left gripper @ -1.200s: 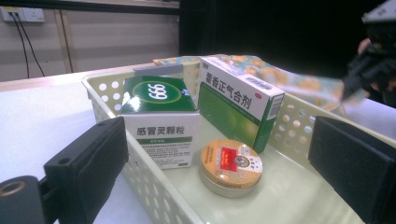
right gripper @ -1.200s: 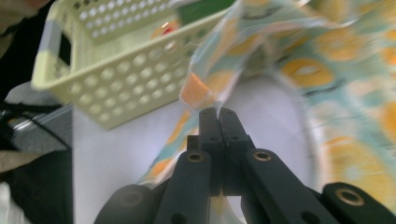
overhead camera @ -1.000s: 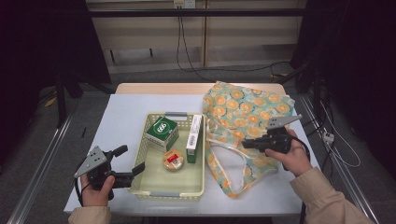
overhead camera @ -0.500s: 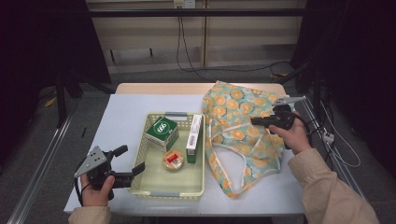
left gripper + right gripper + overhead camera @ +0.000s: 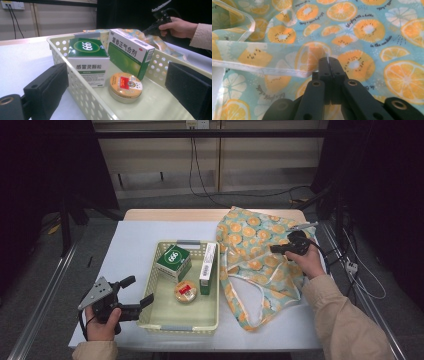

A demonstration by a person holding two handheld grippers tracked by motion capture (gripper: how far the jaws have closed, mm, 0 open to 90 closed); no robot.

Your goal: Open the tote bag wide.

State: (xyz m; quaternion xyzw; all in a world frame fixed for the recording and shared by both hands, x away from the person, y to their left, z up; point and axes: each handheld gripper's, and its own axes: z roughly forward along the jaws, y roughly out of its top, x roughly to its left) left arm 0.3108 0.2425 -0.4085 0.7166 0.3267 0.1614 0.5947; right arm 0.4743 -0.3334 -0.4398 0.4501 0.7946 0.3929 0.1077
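Right gripper [image 5: 329,61] pinches our fruit-print bag [image 5: 362,30] between closed jaws; left gripper [image 5: 136,296] waits wide open beside the basket [image 5: 150,285].

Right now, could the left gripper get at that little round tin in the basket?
Probably yes. The left gripper is open at the basket's near wall, and the round tin lies just inside with nothing over it; only the wall must be cleared.

Setting: a recording lab or test bay, not a home.
Evidence, far: dark curtains [image 5: 45,165] flanking pale wall panels, black cables [image 5: 200,175] hanging from a socket.
Evidence, near: white-topped work table [image 5: 135,245], metal floor rails [image 5: 42,295] at left.
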